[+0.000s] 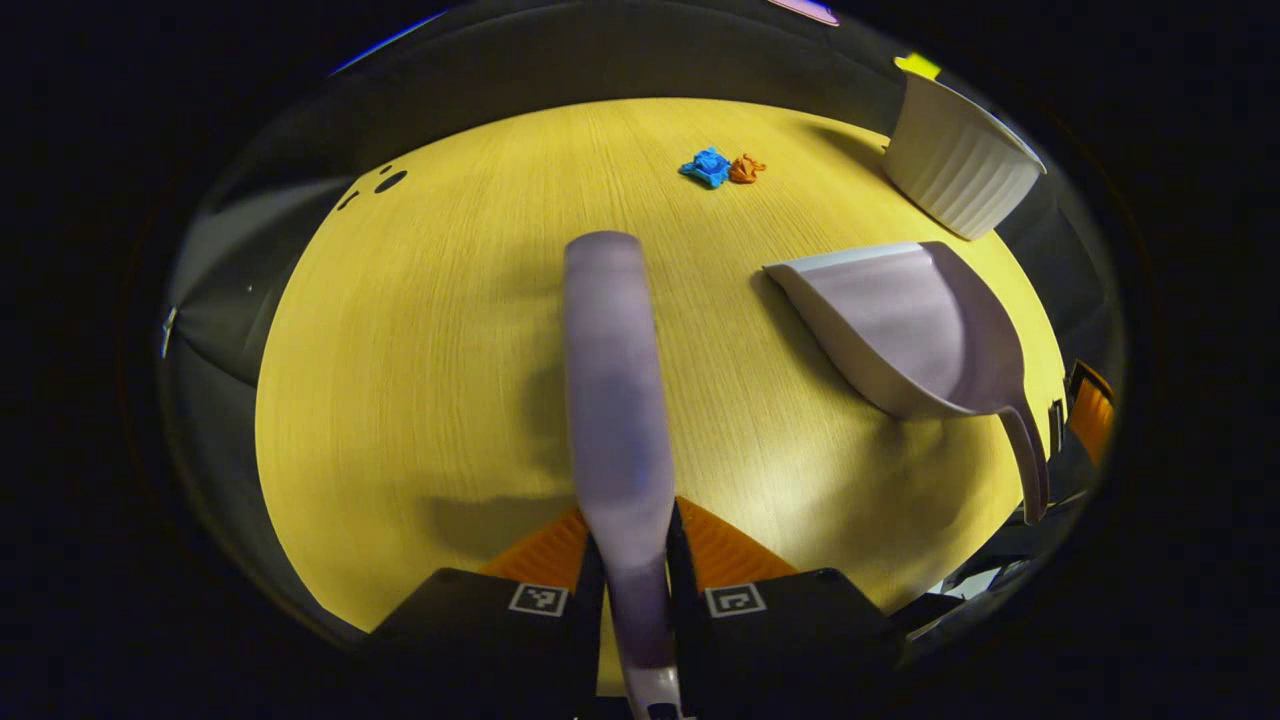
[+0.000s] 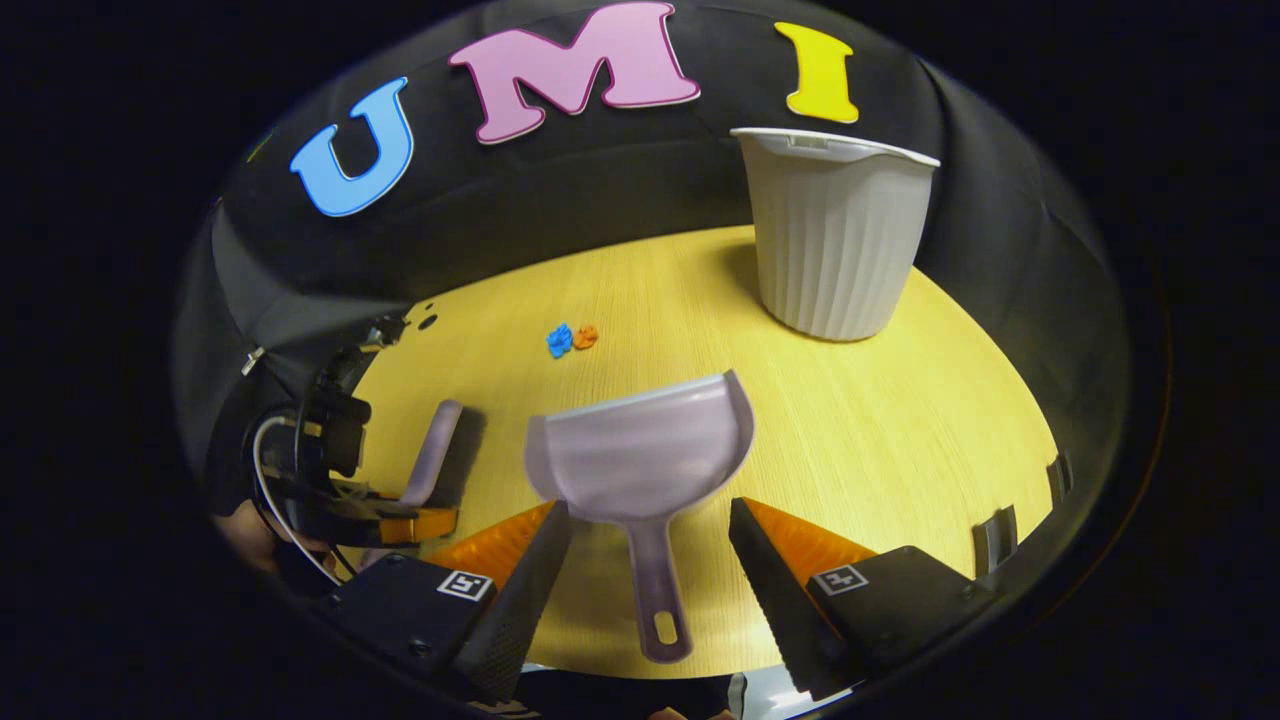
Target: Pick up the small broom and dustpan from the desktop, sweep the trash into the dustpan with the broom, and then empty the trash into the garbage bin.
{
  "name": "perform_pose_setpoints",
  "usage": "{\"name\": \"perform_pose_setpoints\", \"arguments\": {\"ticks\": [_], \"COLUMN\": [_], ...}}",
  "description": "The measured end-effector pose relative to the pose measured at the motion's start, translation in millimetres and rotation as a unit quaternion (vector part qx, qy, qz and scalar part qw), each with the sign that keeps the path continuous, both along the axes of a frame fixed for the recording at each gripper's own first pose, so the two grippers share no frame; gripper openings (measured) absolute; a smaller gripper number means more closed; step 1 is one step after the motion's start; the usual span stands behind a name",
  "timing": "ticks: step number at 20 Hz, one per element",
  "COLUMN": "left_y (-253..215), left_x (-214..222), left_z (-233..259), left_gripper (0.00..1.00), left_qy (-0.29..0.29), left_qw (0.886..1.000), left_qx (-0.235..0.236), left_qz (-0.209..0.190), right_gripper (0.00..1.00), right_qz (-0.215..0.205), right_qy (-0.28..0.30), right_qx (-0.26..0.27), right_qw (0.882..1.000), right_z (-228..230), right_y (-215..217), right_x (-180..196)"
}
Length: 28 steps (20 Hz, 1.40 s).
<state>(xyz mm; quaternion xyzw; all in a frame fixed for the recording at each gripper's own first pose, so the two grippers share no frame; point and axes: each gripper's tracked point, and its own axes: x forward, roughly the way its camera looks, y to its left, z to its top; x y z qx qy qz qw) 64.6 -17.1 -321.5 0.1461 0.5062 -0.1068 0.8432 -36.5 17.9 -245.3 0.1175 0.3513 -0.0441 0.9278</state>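
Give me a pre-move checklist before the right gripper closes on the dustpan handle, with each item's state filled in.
1. Broom held by left gripper: ok, both jaws press on its handle.
2. Right gripper open: ok, jaws spread wide.
3. Dustpan handle between the right jaws: ok, it lies roughly centred in the gap, not yet touched.
4. Dustpan flat on the table: cannot tell; it looks at rest, mouth facing away towards the trash.
5. Trash still to sweep: ok, a blue and an orange scrap lie together beyond the dustpan.
6. Bin upright and open: ok, at the table's far side.
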Motion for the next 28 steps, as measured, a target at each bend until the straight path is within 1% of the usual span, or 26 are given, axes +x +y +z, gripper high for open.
{"name": "perform_pose_setpoints", "arguments": {"ticks": [1,2,3,7,8,9,11,13,16,17,19,21,25,26,28], "left_y": [-0.6,-0.3,0.2,2.8,5.5,11.3,15.8,22.9,34.3,34.1,29.5,30.3,37.8,39.3,40.4], "left_x": [0.0,1.0,1.8,1.6,-0.1,-1.4,-5.3,-12.6,-15.5,-16.5,-20.9,-23.6,-25.6,-26.2,-28.5], "left_z": [2.0,0.0,1.4,8.0,13.3,23.3,35.3,50.8,70.7,76.1,81.0,82.6,83.6,84.2,84.2], "left_gripper": [0.34,0.28,0.3,0.25,0.27,0.25,0.25,0.25,0.25,0.25,0.25,0.25,0.25,0.25,0.25], "left_qy": [-0.004,-0.01,-0.015,-0.037,-0.047,-0.065,-0.08,-0.091,-0.121,-0.127,-0.122,-0.114,-0.113,-0.113,-0.113], "left_qw": [1.0,1.0,1.0,0.999,0.998,0.997,0.996,0.995,0.993,0.992,0.992,0.992,0.992,0.992,0.992], "left_qx": [-0.003,-0.009,-0.014,-0.04,-0.048,-0.048,-0.048,-0.045,-0.007,-0.005,-0.023,-0.042,-0.035,-0.033,-0.033], "left_qz": [-0.002,-0.005,-0.007,0.001,0.008,0.008,0.003,0.005,-0.007,-0.009,0.002,0.026,0.037,0.038,0.043], "right_gripper": [1.0,0.99,1.0,1.0,0.99,1.0,0.99,0.99,1.0,0.99,0.99,1.0,1.0,1.0,0.97], "right_qz": [0.004,0.009,0.012,0.018,0.019,0.024,0.033,0.042,0.041,0.039,0.037,0.039,0.056,0.058,0.056], "right_qy": [0.01,0.02,0.027,0.055,0.062,0.069,0.083,0.101,0.132,0.14,0.151,0.158,0.173,0.169,0.173], "right_qx": [0.002,0.004,0.003,-0.006,-0.009,-0.018,-0.027,-0.024,-0.025,-0.022,-0.016,-0.017,-0.019,-0.027,-0.036], "right_qw": [1.0,1.0,1.0,0.998,0.998,0.997,0.996,0.994,0.99,0.989,0.988,0.987,0.983,0.983,0.983], "right_z": [-3.5,-7.4,-10.1,-20.4,-24.3,-28.5,-38.3,-50.7,-71.9,-78.4,-87.6,-94.2,-104.4,-102.7,-104.9], "right_y": [0.7,2.2,2.4,-2.6,-2.4,-4.6,-5.7,-1.3,-3.3,-3.1,-1.2,-0.4,8.6,6.9,6.0], "right_x": [-1.9,-4.2,-5.4,-4.3,-5.9,-5.8,-4.8,-6.4,-7.5,-7.8,-5.3,-2.3,1.8,3.9,7.8]}}
